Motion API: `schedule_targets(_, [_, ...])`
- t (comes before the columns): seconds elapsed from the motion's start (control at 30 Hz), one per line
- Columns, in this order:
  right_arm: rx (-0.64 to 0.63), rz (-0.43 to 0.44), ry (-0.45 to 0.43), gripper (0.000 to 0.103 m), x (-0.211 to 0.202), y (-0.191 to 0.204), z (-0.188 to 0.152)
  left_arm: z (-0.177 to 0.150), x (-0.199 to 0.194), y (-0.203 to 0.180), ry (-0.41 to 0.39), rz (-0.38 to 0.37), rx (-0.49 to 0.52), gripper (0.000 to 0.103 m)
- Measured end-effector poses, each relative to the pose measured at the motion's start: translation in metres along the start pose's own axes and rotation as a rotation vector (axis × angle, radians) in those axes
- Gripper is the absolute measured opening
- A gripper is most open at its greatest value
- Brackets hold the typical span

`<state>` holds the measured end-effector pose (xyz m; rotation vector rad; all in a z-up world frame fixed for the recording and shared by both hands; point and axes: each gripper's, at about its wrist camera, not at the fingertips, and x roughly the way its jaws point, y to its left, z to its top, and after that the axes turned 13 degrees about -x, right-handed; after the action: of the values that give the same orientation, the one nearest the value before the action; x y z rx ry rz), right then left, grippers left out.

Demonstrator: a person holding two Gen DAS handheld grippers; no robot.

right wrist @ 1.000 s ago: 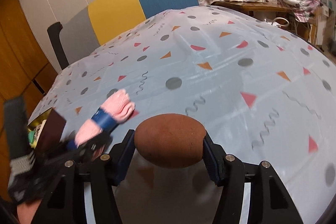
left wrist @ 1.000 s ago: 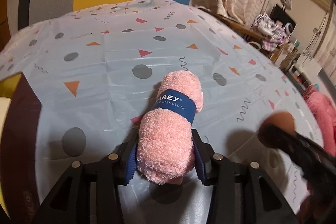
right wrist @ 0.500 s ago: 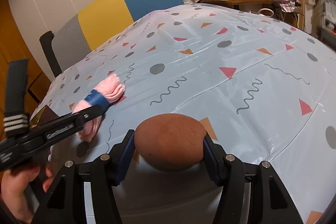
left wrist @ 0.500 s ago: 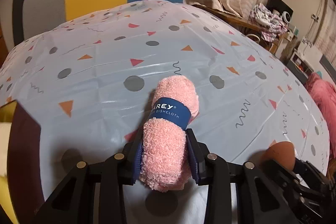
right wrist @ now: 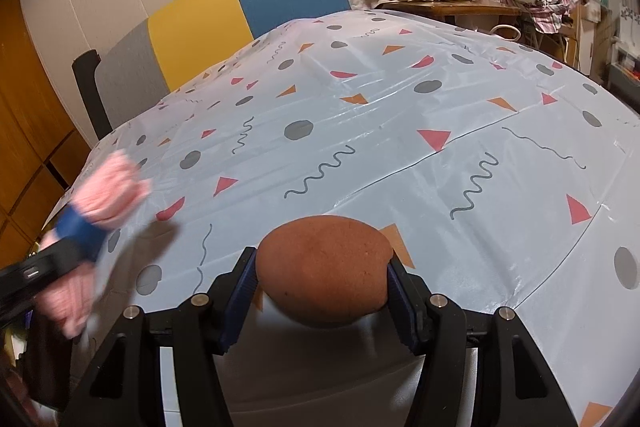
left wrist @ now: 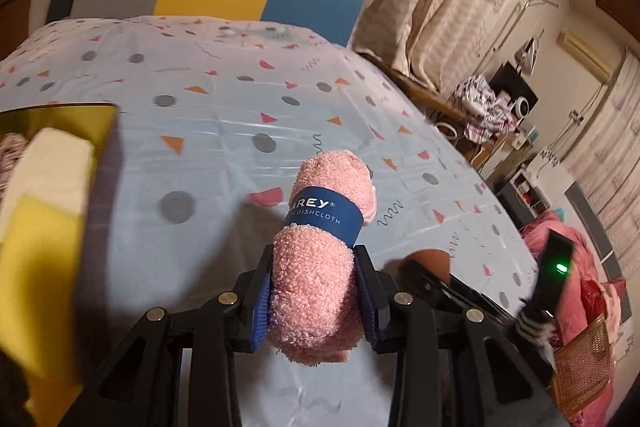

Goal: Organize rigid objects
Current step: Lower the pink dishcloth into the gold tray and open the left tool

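Left wrist view shows us our left gripper (left wrist: 314,303) clamped on the near end of a rolled pink dishcloth (left wrist: 320,247), its blue pads pressing into the pile on both sides and the blue paper band (left wrist: 324,217) sitting just ahead of the jaws. The roll appears lifted clear of the patterned tablecloth (left wrist: 224,147), with its far end pointing out over the table. To the left of the dishcloth we see a box (left wrist: 100,123) with a gold inner wall, holding a white block (left wrist: 56,171) and a yellow block (left wrist: 36,243), probably sponges. In the right wrist view our right gripper (right wrist: 322,287) grips a brown egg-shaped object (right wrist: 324,267) between its pads, held just above the tablecloth and to the right of the dishcloth; we cannot tell what it is made of. We judge that we are in the carrying step: both items are picked up and neither is placed yet. The box left of the dishcloth looks like the likely destination, though the task does not say so. Next, we would need to swing the roll over the box's near wall, lower it into free space beside the blocks, and only then let the jaws part. The soft roll may sag or snag on the rim, so we should clear it well.
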<state>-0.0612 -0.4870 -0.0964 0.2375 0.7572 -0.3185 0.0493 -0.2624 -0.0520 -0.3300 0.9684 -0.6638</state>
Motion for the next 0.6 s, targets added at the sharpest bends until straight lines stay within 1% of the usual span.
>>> schedule_targets(0.1, [-0.007, -0.008, 0.003, 0.061, 0.000, 0.001, 0.000, -0.002, -0.030, 0.012, -0.036, -0.002, 0.004, 0.036])
schedule_targets(0.17, [-0.016, -0.017, 0.005, 0.061, 0.001, 0.003, 0.000, -0.001, -0.047, 0.022, -0.064, 0.019, 0.001, 0.036])
schedule_targets(0.43, [-0.032, -0.035, 0.012, 0.061, 0.001, 0.007, 0.001, 0.008, -0.110, 0.087, -0.165, 0.093, -0.114, 0.036])
schedule_targets(0.6, [-0.055, -0.051, 0.019, 0.061, 0.002, 0.011, 0.001, 0.020, -0.130, 0.129, -0.196, 0.154, -0.195, 0.036])
